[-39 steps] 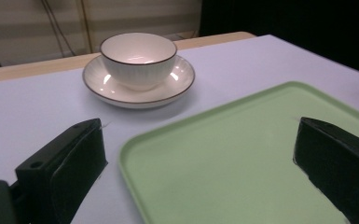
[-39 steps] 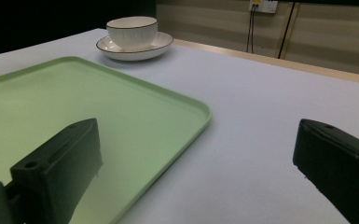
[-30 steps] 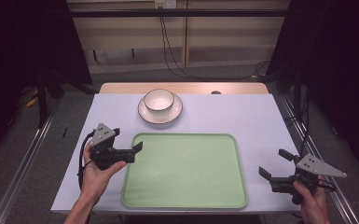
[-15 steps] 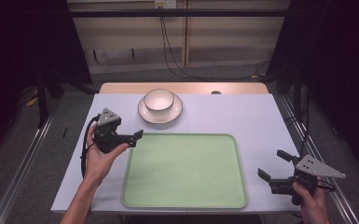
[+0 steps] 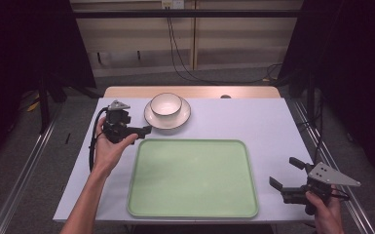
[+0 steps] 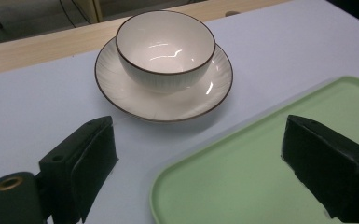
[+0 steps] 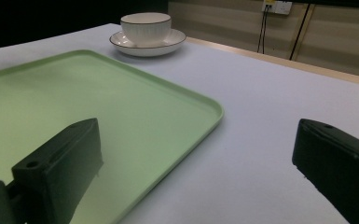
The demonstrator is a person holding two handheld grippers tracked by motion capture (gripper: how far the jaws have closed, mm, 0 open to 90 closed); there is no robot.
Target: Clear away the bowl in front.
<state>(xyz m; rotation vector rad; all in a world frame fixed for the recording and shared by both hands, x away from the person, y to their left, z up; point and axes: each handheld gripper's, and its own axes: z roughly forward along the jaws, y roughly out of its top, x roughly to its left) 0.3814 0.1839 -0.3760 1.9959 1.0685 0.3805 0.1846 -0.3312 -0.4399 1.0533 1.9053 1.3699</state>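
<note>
A white bowl (image 5: 166, 103) with a dark rim stands on a white plate (image 5: 180, 118) at the far middle of the table. In front of them lies an empty pale green tray (image 5: 192, 178). My left gripper (image 5: 139, 128) is open and empty at the tray's far left corner, and its jaws point at the plate from a short way off. In the left gripper view the bowl (image 6: 165, 44) and plate (image 6: 163, 100) lie just beyond my open gripper (image 6: 200, 140). My right gripper (image 5: 285, 173) is open and empty off the tray's near right corner.
The table is lilac-white (image 5: 253, 122) with a wooden strip (image 5: 195, 91) along its far edge. Cables hang down the wall behind it. In the right gripper view the tray (image 7: 98, 107) stretches off to the left, with the bowl (image 7: 145, 25) far beyond it.
My left gripper has moved away from the person and a little right, from beside the tray's left edge up to its far left corner near the plate. The right gripper has hardly moved.
</note>
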